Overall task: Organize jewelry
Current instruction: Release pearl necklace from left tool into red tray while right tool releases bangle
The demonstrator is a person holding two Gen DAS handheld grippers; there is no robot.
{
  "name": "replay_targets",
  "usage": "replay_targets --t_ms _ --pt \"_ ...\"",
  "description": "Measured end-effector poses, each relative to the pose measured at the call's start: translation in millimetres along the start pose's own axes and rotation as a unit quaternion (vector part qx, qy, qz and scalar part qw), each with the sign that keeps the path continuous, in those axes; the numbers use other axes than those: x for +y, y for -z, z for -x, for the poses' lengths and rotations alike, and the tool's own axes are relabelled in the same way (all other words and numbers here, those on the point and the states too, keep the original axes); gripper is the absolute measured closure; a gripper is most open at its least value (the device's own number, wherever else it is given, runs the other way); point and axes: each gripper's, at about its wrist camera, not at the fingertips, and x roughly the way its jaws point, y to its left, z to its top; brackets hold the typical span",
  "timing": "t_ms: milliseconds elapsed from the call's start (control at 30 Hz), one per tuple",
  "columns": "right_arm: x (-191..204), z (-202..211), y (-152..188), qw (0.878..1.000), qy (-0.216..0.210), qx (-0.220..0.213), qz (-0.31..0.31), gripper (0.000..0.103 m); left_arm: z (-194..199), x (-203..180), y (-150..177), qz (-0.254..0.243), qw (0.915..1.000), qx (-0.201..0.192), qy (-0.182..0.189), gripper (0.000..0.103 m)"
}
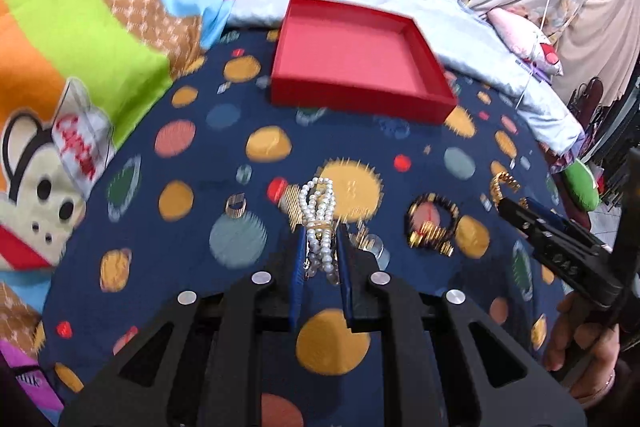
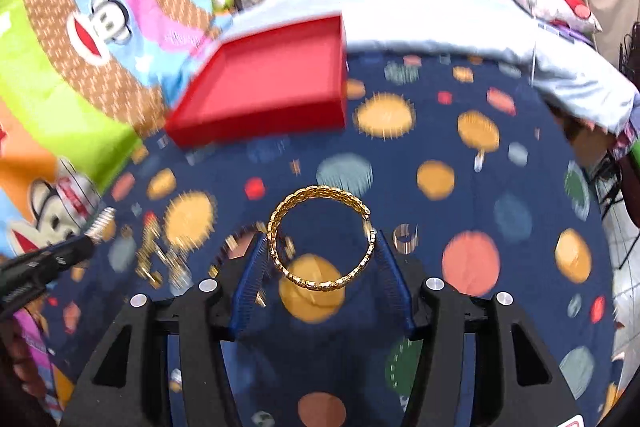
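Motion blur smeared both views, so the dotted pattern of the blue cloth (image 1: 224, 155) was streaked. In the left wrist view, the lower part of the pearl bracelet (image 1: 319, 211) was hidden between the blue fingers (image 1: 298, 267). The loose gold pieces (image 1: 432, 231) were too blurred to tell apart. The right gripper (image 1: 500, 201) was cut off by the frame edge. In the right wrist view, the red tray (image 2: 264, 87) had smeared edges, and a small ring (image 2: 405, 237) was blurred.

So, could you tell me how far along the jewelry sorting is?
Nothing is stored yet: the red tray looks empty. The left gripper holds a pearl bracelet, the right gripper a gold bangle. A dark beaded bracelet and silver ring remain on the cloth.
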Motion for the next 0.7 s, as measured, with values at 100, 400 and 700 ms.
replay_targets --t_ms 100,400,700 --pt "5 9 -29 1.0 -0.011 -0.025 0.006 0.049 2 -7 -26 -0.008 0.9996 -0.021 0.015 0.088" --pt "25 -39 -129 0.998 -0.041 -0.051 0.018 0.049 -40 -35 -139 -0.045 0.9955 -0.078 0.03 0.088" --pt "21 -140 -183 0.999 -0.038 -0.012 0.001 0.049 -133 -30 -210 -0.029 0.9955 -0.07 0.057 0.089"
